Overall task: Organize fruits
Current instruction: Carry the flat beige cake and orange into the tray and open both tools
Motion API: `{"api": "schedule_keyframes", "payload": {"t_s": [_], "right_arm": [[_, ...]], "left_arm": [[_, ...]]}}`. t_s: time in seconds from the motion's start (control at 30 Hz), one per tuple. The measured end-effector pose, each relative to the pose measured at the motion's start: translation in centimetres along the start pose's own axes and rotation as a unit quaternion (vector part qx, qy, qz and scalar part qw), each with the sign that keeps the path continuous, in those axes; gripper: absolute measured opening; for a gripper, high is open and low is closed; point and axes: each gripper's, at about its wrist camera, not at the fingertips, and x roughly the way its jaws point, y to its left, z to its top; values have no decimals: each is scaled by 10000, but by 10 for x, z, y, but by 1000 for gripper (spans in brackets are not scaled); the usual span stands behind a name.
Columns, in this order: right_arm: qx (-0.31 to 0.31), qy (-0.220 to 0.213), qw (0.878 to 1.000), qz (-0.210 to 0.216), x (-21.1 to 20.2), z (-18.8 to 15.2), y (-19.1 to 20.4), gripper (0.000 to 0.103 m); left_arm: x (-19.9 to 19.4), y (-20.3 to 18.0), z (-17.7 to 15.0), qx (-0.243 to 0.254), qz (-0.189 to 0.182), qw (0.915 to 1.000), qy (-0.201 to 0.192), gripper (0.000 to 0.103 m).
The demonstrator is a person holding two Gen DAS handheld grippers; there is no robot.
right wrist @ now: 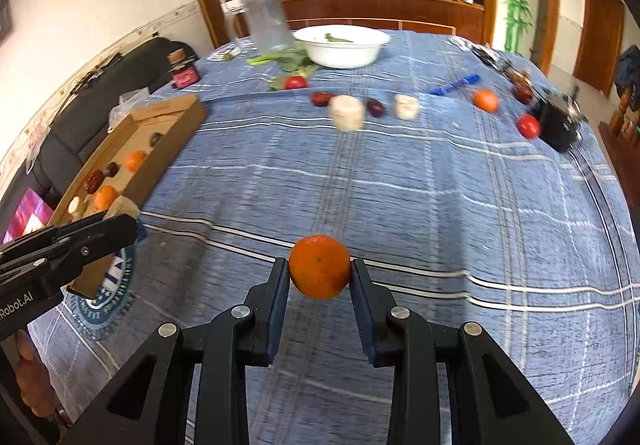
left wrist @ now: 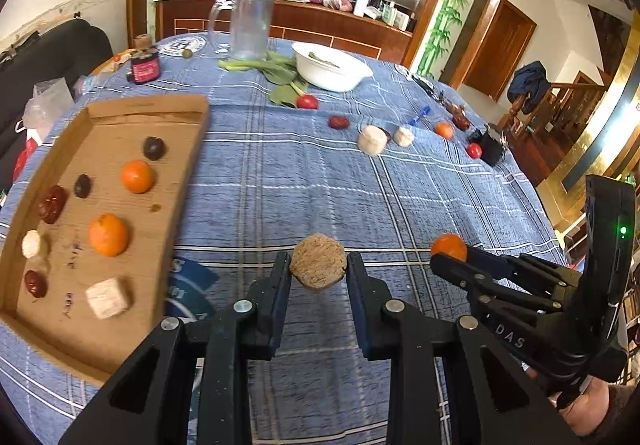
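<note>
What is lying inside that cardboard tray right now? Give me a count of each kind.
In the cardboard tray:
Oranges: 2
Red dates: 2
Dark round fruits: 2
Small white round piece: 1
Pale cube: 1
Total: 8

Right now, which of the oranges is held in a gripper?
The orange clamped in the right gripper, above the tablecloth; the others lie in the cardboard tray or loose on the table.
</note>
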Motion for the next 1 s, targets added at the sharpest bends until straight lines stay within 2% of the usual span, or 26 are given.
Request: {"api": "schedule_keyframes", "payload": {"t_s": [0.43, 1.0], "right_arm": [[-556, -38, 9980, 304, 14, 25, 77, 34], [-1205, -96, 9897, 771, 33, 60, 161, 34]], "left_arm": [[-39, 78, 3, -506, 372, 9975, -316, 27], [-61, 174, -8, -1278, 991, 9861, -391, 27]]}}
